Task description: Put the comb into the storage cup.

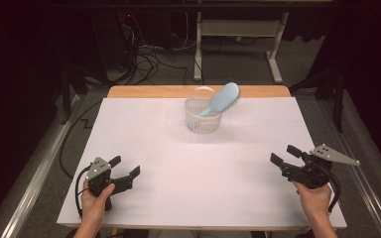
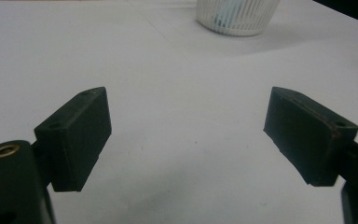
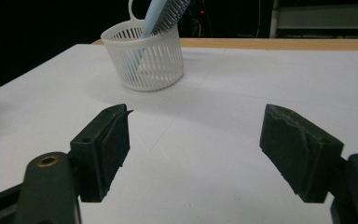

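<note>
Both grippers rest low at the near edge of the white-covered table [image 1: 144,144], jaws spread and empty: the left gripper [image 1: 127,166] at the near left, the right gripper [image 1: 285,154] at the near right, each aimed inward. Well ahead stands a white slatted plastic basket [image 1: 203,116]. A pale blue plastic hairbrush [image 1: 222,99] leans handle-down inside, probably propped on the rim.

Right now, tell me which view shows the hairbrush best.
The high view: the whole blue hairbrush shows, handle down in the white basket. The right gripper view cuts off its head; the left gripper view gives blue glimpses through the slats.
</note>
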A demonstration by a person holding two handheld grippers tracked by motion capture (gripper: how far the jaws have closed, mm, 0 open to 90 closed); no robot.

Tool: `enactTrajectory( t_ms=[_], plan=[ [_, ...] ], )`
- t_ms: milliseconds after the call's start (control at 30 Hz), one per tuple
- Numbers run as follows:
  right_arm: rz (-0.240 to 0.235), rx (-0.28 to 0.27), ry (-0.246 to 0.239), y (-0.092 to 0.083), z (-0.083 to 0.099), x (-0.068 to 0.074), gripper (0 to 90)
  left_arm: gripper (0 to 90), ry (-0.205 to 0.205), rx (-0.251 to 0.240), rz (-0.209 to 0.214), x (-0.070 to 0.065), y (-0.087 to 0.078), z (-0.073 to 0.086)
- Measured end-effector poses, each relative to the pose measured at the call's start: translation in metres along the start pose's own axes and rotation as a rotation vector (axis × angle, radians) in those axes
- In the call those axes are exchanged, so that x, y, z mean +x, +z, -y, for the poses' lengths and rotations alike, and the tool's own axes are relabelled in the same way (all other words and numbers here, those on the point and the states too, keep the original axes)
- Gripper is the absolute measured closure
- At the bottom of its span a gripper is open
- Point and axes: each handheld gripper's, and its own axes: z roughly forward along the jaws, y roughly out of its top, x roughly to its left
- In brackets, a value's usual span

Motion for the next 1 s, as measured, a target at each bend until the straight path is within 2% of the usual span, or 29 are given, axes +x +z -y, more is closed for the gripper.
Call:
enactTrajectory(
  t_ms=[500,1000],
  plan=[
    [0.001,0.012,-0.011,-0.002,0.011,0.004,23.4,15.6,0.0,-0.003,0.0,0.0,0.0,0.0],
    [0.008,0.022,0.009,-0.004,0.023,0.002,22.6,15.6,0.001,-0.002,0.0,0.0,0.0,0.0]
  ],
)
